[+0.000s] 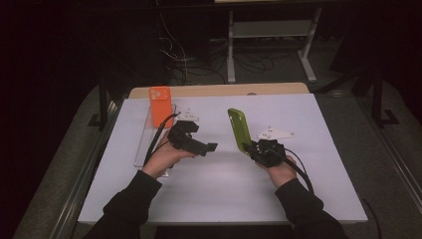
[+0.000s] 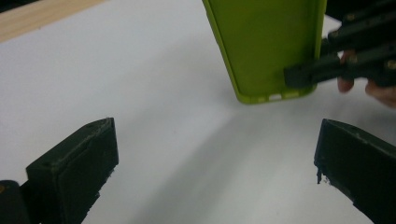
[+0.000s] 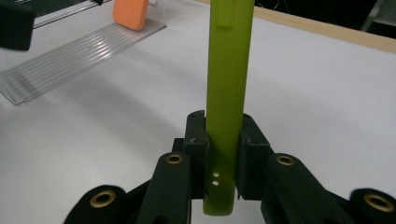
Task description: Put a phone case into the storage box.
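**Green phone case clamped upright above a white table**

The right gripper (image 1: 255,148) — matte black, with brass-coloured pivot rings visible in the right gripper view — grips the lower end of a green phone case (image 1: 240,130), its two pads pressed flat against the case's front and back. The case is a thin, smooth shell with rounded corners; it stands on end, leaning slightly, above the middle of the table (image 1: 219,199). Two small holes pierce its bottom edge (image 3: 215,178), and the left gripper view shows its hollow inner face with a raised lip.

The left gripper (image 1: 209,147) has its blocky black jaws spread wide with nothing between them, pointed toward the case.

An orange phone case (image 1: 160,104), of the same rounded-rectangle form, stands at the far end of a clear ribbed plastic rack (image 3: 70,58) on the table's left. The table is plain matte white, with a pale wooden edge at the far side.
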The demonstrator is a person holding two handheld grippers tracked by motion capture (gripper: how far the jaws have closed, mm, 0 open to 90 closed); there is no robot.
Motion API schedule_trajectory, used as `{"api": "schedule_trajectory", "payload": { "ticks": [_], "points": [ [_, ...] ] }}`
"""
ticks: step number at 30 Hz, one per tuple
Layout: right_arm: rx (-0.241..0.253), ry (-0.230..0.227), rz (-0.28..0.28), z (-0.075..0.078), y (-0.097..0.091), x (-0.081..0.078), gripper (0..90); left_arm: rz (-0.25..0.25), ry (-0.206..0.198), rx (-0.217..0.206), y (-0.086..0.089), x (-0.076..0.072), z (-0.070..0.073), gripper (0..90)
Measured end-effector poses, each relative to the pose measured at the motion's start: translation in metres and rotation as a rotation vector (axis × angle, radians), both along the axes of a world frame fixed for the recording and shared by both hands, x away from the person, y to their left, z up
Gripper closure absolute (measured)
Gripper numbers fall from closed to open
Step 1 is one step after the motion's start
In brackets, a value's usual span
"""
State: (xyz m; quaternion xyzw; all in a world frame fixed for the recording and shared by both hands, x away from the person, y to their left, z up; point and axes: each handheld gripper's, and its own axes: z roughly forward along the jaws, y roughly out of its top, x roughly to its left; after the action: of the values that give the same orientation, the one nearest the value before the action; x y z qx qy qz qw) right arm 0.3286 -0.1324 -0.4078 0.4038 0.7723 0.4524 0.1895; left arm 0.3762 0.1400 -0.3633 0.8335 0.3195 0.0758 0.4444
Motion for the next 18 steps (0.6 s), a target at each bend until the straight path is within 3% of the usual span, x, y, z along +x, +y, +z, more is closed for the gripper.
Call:
{"api": "schedule_trajectory", "payload": {
  "ticks": [5,8,9,18],
  "points": [
    [0.019,0.001,-0.001,0.002,-0.002,0.000,75.9,-0.011,-0.002,-0.064,-0.012,0.006,0.004,0.0],
    [0.024,0.018,0.002,0.003,0.000,-0.001,75.9,-0.031,-0.016,-0.068,-0.023,0.009,0.008,0.0],
    [0.017,0.000,0.007,0.002,-0.001,0.000,75.9,-0.037,-0.013,-0.077,-0.026,0.010,0.009,0.0],
    [0.034,0.003,0.016,0.004,0.002,-0.002,75.9,-0.061,-0.027,-0.112,-0.050,0.021,0.011,0.0]
  ]
}}
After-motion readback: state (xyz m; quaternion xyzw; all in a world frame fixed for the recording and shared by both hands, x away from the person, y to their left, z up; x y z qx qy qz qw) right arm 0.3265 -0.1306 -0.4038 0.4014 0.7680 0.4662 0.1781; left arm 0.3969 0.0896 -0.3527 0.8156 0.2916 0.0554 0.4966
